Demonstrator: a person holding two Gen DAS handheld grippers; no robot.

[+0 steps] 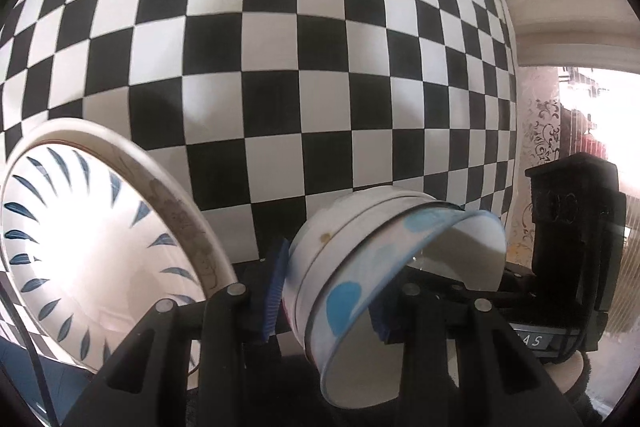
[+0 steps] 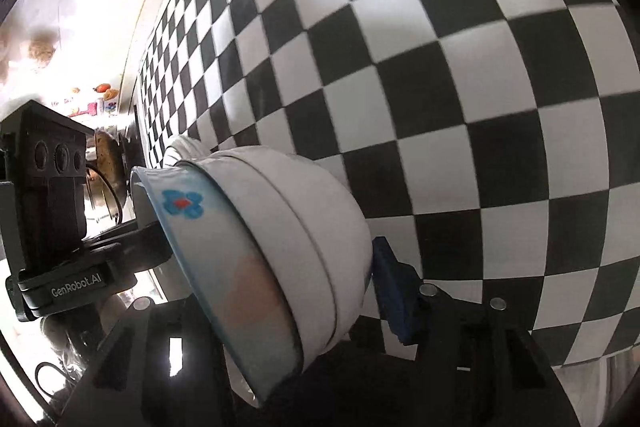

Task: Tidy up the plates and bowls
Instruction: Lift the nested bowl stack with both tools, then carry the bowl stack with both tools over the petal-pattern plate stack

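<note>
1. Nearest the lens in the left wrist view, the left gripper (image 1: 326,301) is clamping its narrowly parted blue pads on the wall of a white ceramic bowl with light-blue petal marks and a blue rim (image 1: 360,267), one pad outside and one inside.
2. That bowl is tipping on its side, its mouth facing right and its foot pointing left, so its axis is lying roughly across the gripper's fingers.
3. It is hanging above the black-and-white chequered tablecloth (image 1: 280,67), near the cloth's near edge rather than resting on it, as far as I can judge.
4. The right gripper (image 2: 280,291) is straddling the same bowl from the opposite side; its jaws are about half open, the blue pad (image 2: 390,287) is lying just beside the bowl's foot, and whether it is pressing I cannot tell.
5. A white plate ringed with dark-blue leaf strokes (image 1: 80,247) is sitting tilted at the left, just beside the left gripper.
6. Judging by this, the bowl is reaching both hands equally, but only the left one is holding it.
</note>
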